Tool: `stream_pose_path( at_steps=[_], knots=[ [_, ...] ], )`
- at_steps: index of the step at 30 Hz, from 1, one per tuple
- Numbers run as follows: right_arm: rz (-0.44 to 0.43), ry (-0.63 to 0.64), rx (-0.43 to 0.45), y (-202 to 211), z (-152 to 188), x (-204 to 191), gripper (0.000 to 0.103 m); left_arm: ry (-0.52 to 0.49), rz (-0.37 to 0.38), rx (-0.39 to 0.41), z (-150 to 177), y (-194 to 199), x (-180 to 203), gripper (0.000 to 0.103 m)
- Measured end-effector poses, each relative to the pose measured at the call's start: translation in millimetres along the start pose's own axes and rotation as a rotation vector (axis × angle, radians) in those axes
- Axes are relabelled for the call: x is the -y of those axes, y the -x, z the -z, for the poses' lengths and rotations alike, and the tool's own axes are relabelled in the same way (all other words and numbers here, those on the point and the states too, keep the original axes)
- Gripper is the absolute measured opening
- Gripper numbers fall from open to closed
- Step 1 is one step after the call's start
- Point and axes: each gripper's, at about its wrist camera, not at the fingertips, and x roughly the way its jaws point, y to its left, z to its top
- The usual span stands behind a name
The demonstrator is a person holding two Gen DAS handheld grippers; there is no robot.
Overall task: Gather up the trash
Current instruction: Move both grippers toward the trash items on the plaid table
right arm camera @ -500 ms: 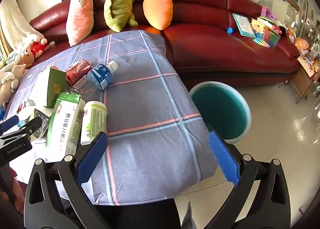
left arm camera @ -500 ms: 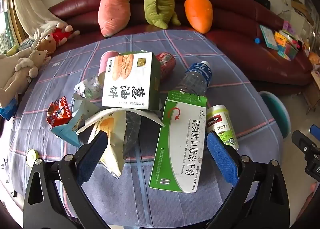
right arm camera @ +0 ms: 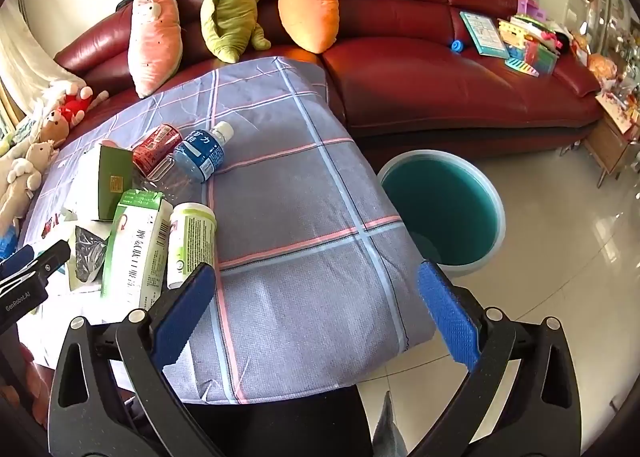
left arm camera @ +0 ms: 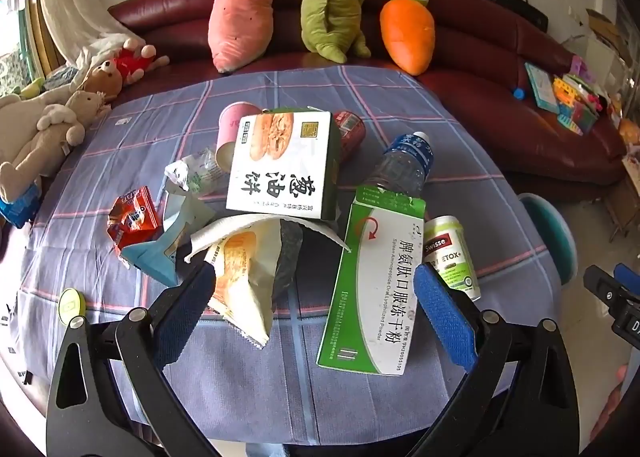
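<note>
Left gripper (left arm camera: 312, 305) jaws spread wide, nothing held, hovering over trash piled on the cloth-covered desk (left arm camera: 256, 389): green-white medicine box (left arm camera: 372, 289) and snack wrapper (left arm camera: 244, 281) lie between its fingers, pancake box (left arm camera: 280, 165) and water bottle (left arm camera: 404, 165) behind. Right gripper (right arm camera: 316, 309) equally wide, empty, above bare cloth. Teal bin (right arm camera: 440, 209) stands on the floor just beside the desk edge.

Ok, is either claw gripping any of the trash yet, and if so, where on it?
No, nothing is held. The left claw is wide open above the green-and-white box, not touching it. The right claw is wide open over bare tablecloth.
</note>
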Motion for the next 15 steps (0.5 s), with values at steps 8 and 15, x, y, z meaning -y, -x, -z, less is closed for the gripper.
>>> stream_pose_path(
  at_steps=[8, 15],
  knots=[
    [-0.007, -0.011, -0.011, -1.3, 0.2, 3.0, 0.097, 0.01, 0.02, -0.015, -0.2, -1.1, -0.7, 0.099],
    [-0.009, -0.024, -0.027, -5.3, -0.2, 6.8, 0.097, 0.002, 0.04, -0.024, 2.0, -4.4, 2.4, 0.099]
  ],
)
